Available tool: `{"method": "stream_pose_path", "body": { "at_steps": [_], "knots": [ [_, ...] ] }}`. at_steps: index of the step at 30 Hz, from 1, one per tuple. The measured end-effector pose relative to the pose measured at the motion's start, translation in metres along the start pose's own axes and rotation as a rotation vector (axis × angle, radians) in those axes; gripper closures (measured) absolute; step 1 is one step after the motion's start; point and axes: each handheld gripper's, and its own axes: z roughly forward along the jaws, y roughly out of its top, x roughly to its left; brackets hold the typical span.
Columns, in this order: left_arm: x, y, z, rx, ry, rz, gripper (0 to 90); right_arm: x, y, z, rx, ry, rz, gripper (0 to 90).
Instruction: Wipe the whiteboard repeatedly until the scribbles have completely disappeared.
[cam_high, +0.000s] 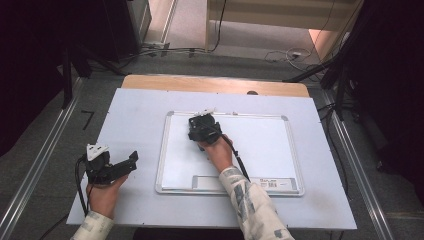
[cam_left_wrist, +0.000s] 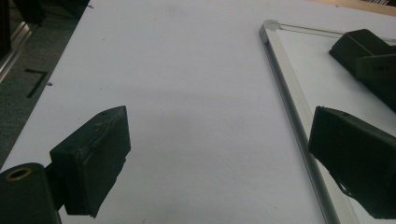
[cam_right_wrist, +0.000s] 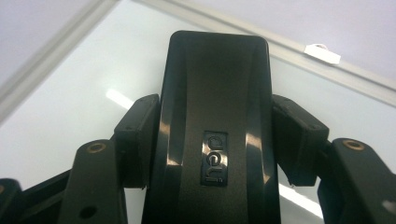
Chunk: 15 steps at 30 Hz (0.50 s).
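- Grey floor all round, cables trailing at the far end, dark stands on both sides, and in the middle a table (cam_high: 150, 100) with a matte, pale lavender-white sheet over it; a strip of bare wood shows along its far edge.
- On that sheet lies a rectangular whiteboard (cam_high: 270, 150), glossy white, framed in brushed silver metal with rounded grey corner caps; a barcode label sits near its front right corner. The left gripper view catches the frame's far left corner.
- Right gripper (cam_high: 202, 129), over the board's upper left area, jaws clamped on a whiteboard eraser (cam_right_wrist: 215, 116): a smooth black plastic block, rounded at the far end, with a small embossed logo plate on its back. A pad presses each long side in the right gripper view.
- A small white clip (cam_right_wrist: 322, 52) sits on the board's frame beyond the eraser.
- Left gripper (cam_high: 116, 167), on the bare sheet left of the board, jaws spread wide apart with nothing between them; the pads (cam_left_wrist: 95, 163) look scuffed and dull.
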Motion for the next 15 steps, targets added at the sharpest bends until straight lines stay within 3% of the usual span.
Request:
{"method": "stream_pose_path", "body": {
  "at_steps": [3,7,11,15],
  "knots": [
    [-0.001,0.000,0.000,0.004,-0.001,0.004,6.2,-0.012,0.002,0.002,0.000,-0.017,0.036,36.5],
    [-0.002,0.000,0.001,0.002,-0.002,0.006,6.2,-0.015,0.007,0.006,0.003,-0.037,0.035,36.5],
    [-0.003,0.001,0.004,0.006,-0.004,0.010,6.2,-0.007,0.008,0.007,-0.004,-0.025,0.028,36.5],
    [-0.005,0.001,0.005,0.008,-0.007,0.009,6.2,0.009,0.005,0.004,0.000,0.004,-0.018,36.6]
  ]
}}
